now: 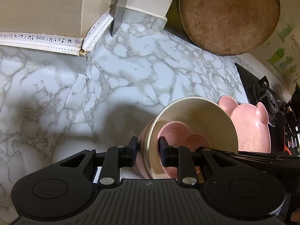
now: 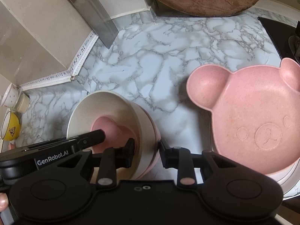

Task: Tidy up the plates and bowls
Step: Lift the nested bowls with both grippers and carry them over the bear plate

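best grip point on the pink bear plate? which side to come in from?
Pinch the bear plate at its raised rim on the near edge, coming from the gripper side. It sits flat and open side up, so one finger goes inside, one outside. Avoid the ear: its wall curves tightly.

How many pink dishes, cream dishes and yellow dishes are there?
Pink: 3 (bear plate, small dish, outer bowl)
Cream: 1 (cream bowl)
Yellow: 1 (yellow bowl)
Total: 5

Open counter between bowl stack and cleaver
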`<state>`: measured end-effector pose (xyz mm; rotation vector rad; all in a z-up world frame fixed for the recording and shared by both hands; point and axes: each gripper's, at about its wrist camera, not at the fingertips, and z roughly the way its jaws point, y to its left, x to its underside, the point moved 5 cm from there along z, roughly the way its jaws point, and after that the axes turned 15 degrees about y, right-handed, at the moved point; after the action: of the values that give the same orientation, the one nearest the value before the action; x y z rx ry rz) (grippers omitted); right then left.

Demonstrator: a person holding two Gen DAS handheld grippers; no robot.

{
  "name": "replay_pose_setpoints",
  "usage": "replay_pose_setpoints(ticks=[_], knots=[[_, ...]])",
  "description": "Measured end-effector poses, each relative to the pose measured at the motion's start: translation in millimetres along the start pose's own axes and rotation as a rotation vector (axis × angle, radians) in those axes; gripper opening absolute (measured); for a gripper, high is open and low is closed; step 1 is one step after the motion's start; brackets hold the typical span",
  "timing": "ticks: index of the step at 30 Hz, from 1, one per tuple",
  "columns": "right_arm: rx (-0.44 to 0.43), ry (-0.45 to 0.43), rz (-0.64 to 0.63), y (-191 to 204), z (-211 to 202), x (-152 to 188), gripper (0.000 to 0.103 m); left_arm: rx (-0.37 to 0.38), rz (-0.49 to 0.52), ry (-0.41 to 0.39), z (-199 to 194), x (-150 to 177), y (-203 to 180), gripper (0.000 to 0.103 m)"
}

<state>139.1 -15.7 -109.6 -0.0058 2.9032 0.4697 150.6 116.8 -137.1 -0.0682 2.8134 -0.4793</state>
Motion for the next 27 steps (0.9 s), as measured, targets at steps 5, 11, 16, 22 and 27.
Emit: replay_pose_setpoints(ticks=[5, 11, 16, 22, 27], knots=[[-0.015, -0.021, -0.004, -4.9, -18.4, -2.7, 0.028, -0.008, 0.009, -0.019, -13.1, -2.1, -12.2, 0.023], [-0.030, -0.046, -0.014, -17.0, -45.3, -6.5, 0.028, -0.011, 0.025, -0.050, -32.6, -6.3, -36.5, 0.023], [-0.026, -0.067, -0.019, -33.5, -65.6, -9.1, 0.028, -0.009, 0.042, -0.065, -42.0, -9.5, -61.8, 0.023], [-0.010, -0.097, 0.005, -65.5, -84.9, -10.7, 0.028, 0.005, 0.071, -0.072, -40.9, -16.8, -99.6, 0.023], [0.014, -0.106, 0.027, -94.2, -94.0, -9.6, 0.027, 0.010, 0.110, -0.063, -30.6, -20.4, -132.5, 0.023]])
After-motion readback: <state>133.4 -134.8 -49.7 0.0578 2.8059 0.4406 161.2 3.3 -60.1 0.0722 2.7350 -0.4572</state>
